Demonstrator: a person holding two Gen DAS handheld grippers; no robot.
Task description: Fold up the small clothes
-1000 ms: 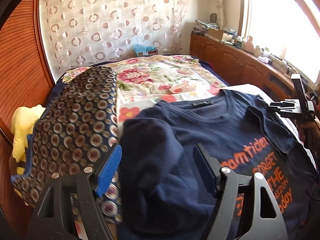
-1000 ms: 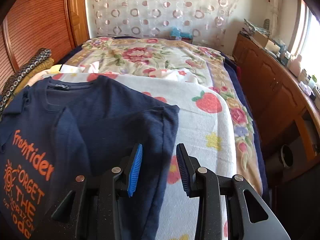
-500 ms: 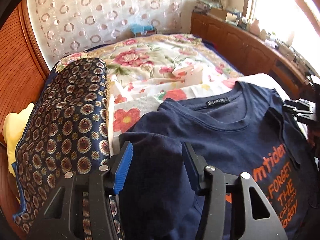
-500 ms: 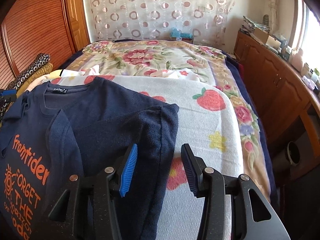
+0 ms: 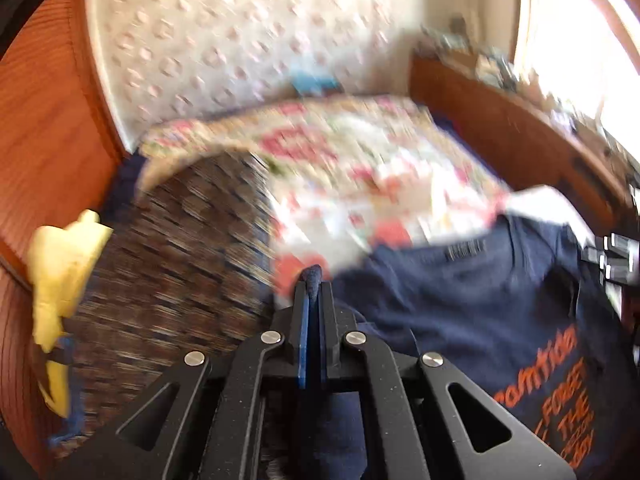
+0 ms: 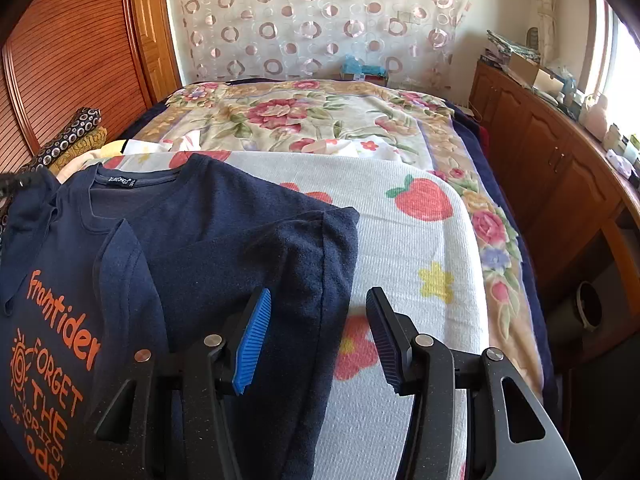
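Observation:
A navy T-shirt (image 6: 224, 208) with orange print lies face up on a white towel (image 6: 416, 248) on the bed, both sleeves folded inward. In the blurred left wrist view the T-shirt (image 5: 472, 304) fills the right side. My left gripper (image 5: 313, 280) is shut on a pinch of the shirt's left edge, navy cloth poking out between the tips. My right gripper (image 6: 318, 312) is open, its fingers straddling the shirt's folded right edge just above the cloth. It also shows at the right edge of the left wrist view (image 5: 612, 258).
A floral blanket (image 6: 312, 120) covers the far bed. A brown patterned cushion (image 5: 172, 264) and yellow cloth (image 5: 60, 264) lie left of the shirt. A wooden cabinet (image 6: 560, 168) with clutter runs along the right; a slatted wooden wall (image 6: 64, 64) stands on the left.
My left gripper has closed from wide open onto the shirt's left edge and is moving, blurring its view. My right gripper has opened a little wider and stayed over the right edge.

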